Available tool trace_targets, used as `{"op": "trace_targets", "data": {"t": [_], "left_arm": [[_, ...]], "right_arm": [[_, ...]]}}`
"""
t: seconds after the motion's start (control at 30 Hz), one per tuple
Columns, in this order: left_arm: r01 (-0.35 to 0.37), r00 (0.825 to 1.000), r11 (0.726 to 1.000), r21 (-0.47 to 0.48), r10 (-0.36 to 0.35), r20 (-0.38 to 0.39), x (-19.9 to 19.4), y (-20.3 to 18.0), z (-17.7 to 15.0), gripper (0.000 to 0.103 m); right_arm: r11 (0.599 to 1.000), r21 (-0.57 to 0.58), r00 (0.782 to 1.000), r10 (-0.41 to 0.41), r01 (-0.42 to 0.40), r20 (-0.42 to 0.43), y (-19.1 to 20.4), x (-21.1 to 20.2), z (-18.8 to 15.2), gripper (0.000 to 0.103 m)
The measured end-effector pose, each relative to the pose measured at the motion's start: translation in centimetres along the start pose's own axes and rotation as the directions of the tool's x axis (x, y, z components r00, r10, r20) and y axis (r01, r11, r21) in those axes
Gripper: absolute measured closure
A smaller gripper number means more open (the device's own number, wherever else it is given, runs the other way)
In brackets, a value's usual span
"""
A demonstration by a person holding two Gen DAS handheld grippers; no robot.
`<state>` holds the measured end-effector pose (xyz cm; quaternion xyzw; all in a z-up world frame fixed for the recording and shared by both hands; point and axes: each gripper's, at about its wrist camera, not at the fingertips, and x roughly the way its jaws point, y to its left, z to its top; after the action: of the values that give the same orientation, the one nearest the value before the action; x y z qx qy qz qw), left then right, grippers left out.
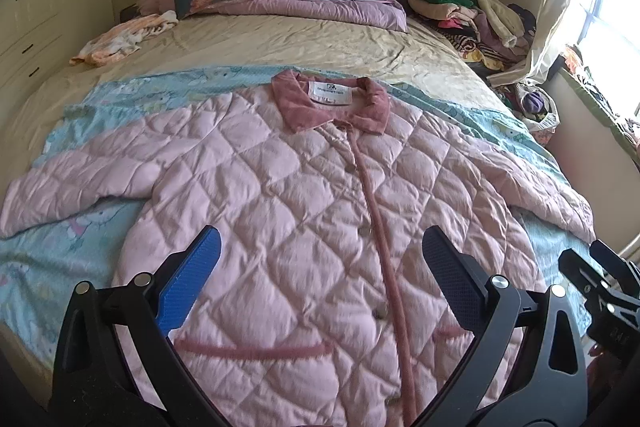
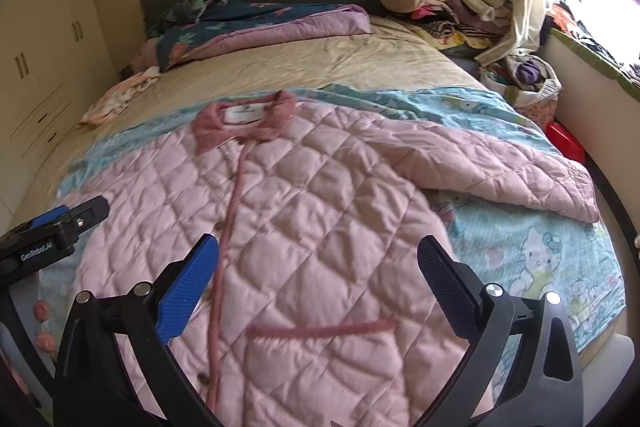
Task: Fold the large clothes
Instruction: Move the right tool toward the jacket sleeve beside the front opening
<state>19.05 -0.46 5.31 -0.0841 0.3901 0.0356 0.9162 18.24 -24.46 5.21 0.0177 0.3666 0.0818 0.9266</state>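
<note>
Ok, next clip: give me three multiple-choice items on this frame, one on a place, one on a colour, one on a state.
1. Where does the quilted jacket lie?
A. on the blue cartoon sheet
B. on the clothes pile
C. on the floor

2. What colour is the jacket's collar?
A. green
B. dusty rose
C. white

3. How do the left tongs and right tongs stand?
A. both shut on a sleeve
B. one shut
C. both open, empty

Answers: 1 A, sheet shows around the jacket; 2 B, collar is darker pink than the body; 3 C, wide gaps between the fingers, with nothing held.
</note>
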Motion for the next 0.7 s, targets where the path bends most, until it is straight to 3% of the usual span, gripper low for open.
{"op": "trace_targets", "data": {"t": [0.43,0.7], "left_arm": [[0.005,0.998,0.998,0.057,-0.002,-0.062,6.1,-3.0,3.0,0.008],[0.03,0.994,0.999,0.044,-0.025,-0.105,9.8,-4.0,3.7,0.008]], "right_arm": [[0.984,0.159,0.996,-0.081,0.086,-0.039,-7.6,4.7,3.1,0.004],[0.945,0.275,0.983,-0.161,0.179,-0.087,-13.9,8.1,3.1,0.004]]}}
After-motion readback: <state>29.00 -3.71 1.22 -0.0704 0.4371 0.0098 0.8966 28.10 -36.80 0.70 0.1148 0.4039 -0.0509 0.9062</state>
